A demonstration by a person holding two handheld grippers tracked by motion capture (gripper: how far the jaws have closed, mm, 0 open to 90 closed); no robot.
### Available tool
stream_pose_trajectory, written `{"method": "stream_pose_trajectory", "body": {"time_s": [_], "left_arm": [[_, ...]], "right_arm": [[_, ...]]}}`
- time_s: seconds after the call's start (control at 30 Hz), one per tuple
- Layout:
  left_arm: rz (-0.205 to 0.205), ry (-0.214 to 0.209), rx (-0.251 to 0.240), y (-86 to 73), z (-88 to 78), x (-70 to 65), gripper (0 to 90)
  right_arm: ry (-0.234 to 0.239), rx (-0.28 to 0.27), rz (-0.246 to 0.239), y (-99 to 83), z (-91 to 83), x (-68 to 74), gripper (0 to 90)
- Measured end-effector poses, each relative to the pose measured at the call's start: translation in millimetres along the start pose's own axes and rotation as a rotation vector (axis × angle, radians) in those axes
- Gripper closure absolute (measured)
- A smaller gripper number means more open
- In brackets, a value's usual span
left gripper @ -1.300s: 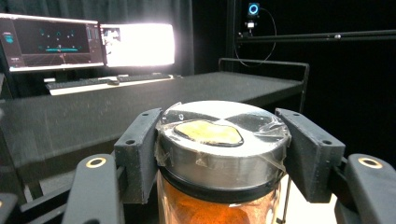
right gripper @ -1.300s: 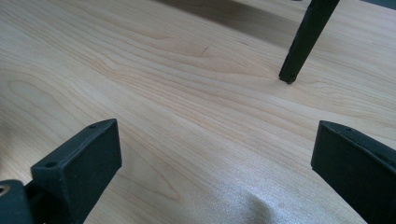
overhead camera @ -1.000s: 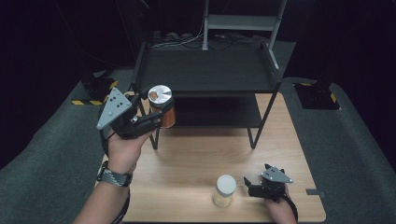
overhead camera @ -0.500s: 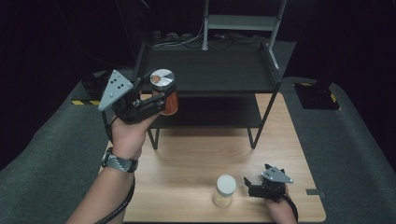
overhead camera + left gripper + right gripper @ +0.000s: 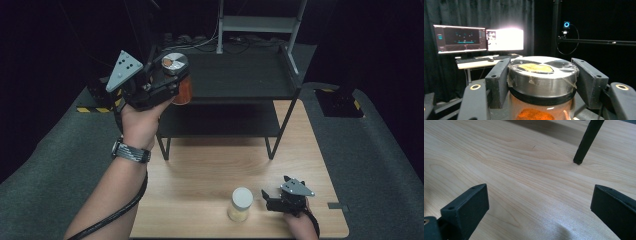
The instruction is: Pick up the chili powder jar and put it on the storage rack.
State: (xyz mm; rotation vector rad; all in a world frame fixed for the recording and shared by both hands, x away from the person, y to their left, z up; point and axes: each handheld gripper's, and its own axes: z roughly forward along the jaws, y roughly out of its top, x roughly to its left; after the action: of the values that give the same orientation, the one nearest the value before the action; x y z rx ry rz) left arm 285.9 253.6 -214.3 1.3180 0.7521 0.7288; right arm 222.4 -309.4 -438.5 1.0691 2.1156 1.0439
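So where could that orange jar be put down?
The black rack's top shelf beside the orange jar looks bare. The wooden table is open before the rack's legs; its near edge holds the pale jar and the right tool.

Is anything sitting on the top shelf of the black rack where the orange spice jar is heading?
Nothing visible. The left hand-held gripper holds the orange-filled glass jar with a silver lid at the black metal rack's top shelf, whose surface looks bare near the jar.
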Motion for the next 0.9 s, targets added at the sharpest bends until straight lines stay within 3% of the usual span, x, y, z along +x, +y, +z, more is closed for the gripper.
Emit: {"method": "stream_pose_trajectory", "body": {"time_s": [0.3, 0.9], "left_arm": [[0.019, 0.018, -0.02, -3.5, 16.8, 4.5, 34.8], [0.035, 0.031, -0.009, -9.8, 53.1, 5.8, 34.8]], "right_arm": [[0.001, 0.0, -0.001, 0.1, 0.1, 0.1, 1.3], [0.005, -0.001, -0.002, 0.0, 0.1, -0.5, 1.3]]}}
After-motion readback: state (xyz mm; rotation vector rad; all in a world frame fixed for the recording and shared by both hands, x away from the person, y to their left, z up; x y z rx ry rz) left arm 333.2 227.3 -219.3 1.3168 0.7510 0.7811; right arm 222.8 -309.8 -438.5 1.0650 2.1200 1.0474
